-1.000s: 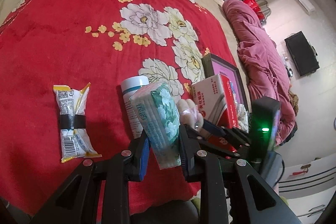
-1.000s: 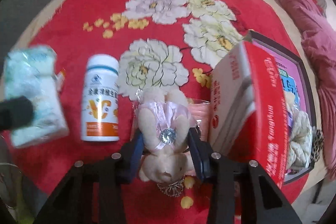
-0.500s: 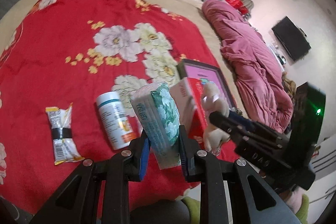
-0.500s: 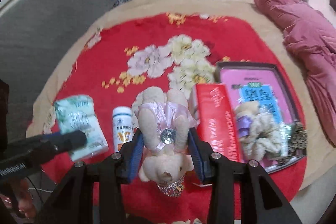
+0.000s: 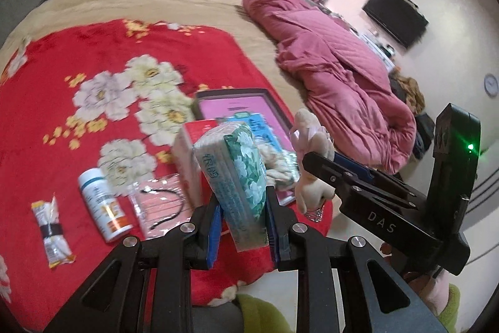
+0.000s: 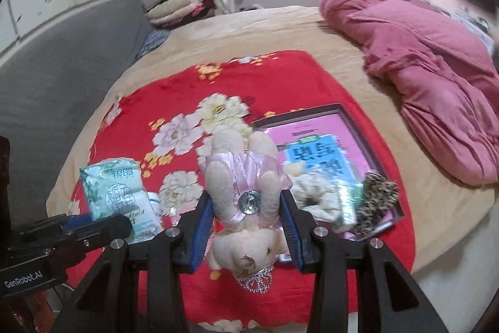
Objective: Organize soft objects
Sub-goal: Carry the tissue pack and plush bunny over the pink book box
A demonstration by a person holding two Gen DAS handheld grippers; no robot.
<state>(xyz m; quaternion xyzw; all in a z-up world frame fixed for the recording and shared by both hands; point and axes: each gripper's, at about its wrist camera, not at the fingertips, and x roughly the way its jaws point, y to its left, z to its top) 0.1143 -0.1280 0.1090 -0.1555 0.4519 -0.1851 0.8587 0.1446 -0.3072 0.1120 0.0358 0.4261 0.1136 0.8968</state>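
The fingers (image 5: 215, 220) of the left gripper (image 5: 241, 219) are clamping a tissue pack (image 5: 232, 177), while the right gripper (image 6: 246, 227) is pinching a plush bear (image 6: 243, 192). Both have just been lifting clear of the red blanket (image 6: 140, 102), so both soft items are heading toward the tray (image 6: 352, 117).

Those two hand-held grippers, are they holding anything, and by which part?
Left hand-held gripper clamps a tissue pack near its lower end. Right hand-held gripper clamps a plush bear around its body, head down.
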